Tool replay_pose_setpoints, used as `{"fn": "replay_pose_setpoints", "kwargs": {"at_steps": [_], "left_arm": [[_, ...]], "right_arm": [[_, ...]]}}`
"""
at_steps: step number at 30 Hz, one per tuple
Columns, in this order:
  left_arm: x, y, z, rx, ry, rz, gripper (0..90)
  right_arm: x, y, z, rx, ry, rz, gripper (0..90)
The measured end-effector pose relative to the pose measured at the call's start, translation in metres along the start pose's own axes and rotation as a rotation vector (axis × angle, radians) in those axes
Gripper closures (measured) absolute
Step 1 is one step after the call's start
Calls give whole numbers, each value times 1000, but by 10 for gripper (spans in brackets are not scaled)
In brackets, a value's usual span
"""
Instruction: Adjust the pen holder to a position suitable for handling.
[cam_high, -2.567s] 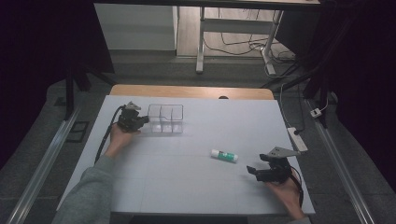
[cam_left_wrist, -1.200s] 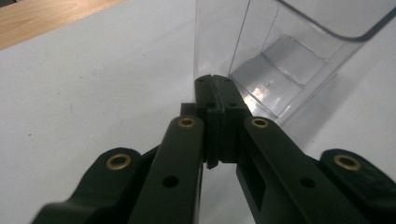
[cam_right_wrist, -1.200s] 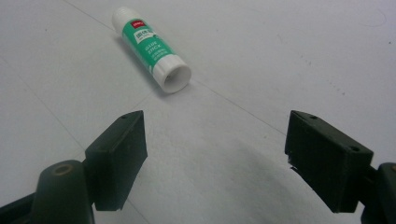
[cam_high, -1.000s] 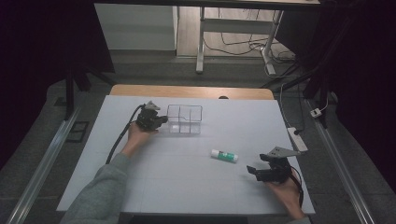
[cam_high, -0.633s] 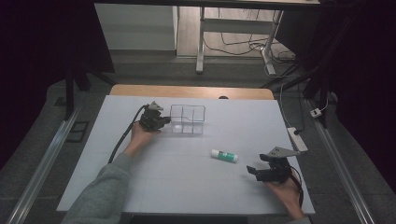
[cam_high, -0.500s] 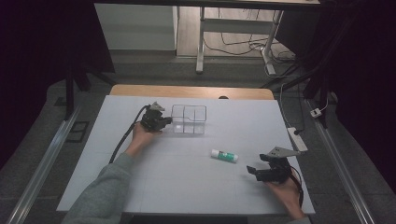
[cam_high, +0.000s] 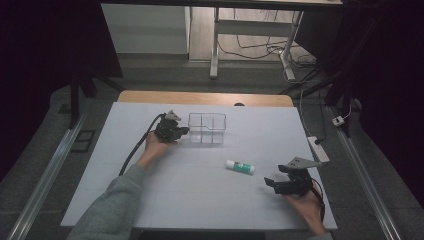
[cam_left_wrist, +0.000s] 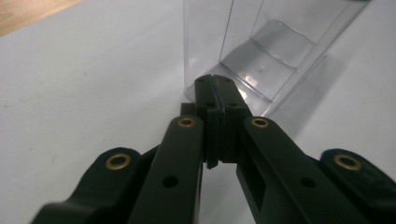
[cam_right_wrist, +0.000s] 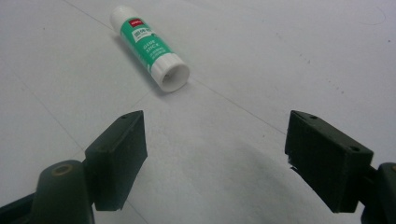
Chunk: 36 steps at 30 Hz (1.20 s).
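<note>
Clear plastic organizer (cam_high: 207, 128), a small box split into compartments, stands upright on the white table sheet (cam_high: 200, 200), toward the far side and a little left of centre. My left gripper (cam_high: 183, 131) sits at its left end; in the left gripper view the 2 black jaws are pressed flat together, tips (cam_left_wrist: 216, 88) right at the near wall of the organizer (cam_left_wrist: 261, 51), low down by its base. Jaws appear clenched on the thin clear wall, though the wall edge between the pads is hard to make out, so I cannot confirm the pinch with certainty. My left hand (cam_high: 156, 146) wraps the gripper body, cable trailing back toward me along the sleeve. Glue stick (cam_high: 239, 166), green label with white cap, lies on its side near the table's centre, well apart from the organizer. My right gripper (cam_high: 272, 181) rests near the front right of the sheet, jaws spread wide and holding nothing, pointing toward the glue stick (cam_right_wrist: 150, 46), which lies ahead of the open jaws and apart from them.
</note>
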<state>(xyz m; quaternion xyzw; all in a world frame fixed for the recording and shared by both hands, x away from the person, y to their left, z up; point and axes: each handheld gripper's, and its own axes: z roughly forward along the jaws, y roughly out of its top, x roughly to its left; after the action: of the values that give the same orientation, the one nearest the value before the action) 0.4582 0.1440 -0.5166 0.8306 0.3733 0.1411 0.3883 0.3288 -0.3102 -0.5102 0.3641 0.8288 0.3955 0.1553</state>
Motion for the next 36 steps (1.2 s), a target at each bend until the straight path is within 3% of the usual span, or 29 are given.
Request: {"fn": "replay_pose_setpoints", "kwargs": {"at_steps": [6,12,17,24,28,32,36], "left_arm": [[5,-9,-23,-24,9,-16,887],[-7,-26,-43,-28,-21,-18,881],[-18,-37,-58,-34,-43,-19,753],[-30,-59,-83,-13,-34,-8,548],[-35,-75,-96,-13,-29,-28,452],[-41,-89,-106,-5,-29,-41,394],[-49,-100,-116,4,-17,-27,353]], "right_arm": [[0,0,-2,-8,-3,0,205],[1,1,-3,-14,0,-7,208],[1,1,-3,-24,15,-13,209],[1,1,-2,-26,25,-17,210],[1,1,-2,-27,29,-21,210],[2,2,-2,-22,30,-26,210],[3,2,-2,-24,37,-32,209]]}}
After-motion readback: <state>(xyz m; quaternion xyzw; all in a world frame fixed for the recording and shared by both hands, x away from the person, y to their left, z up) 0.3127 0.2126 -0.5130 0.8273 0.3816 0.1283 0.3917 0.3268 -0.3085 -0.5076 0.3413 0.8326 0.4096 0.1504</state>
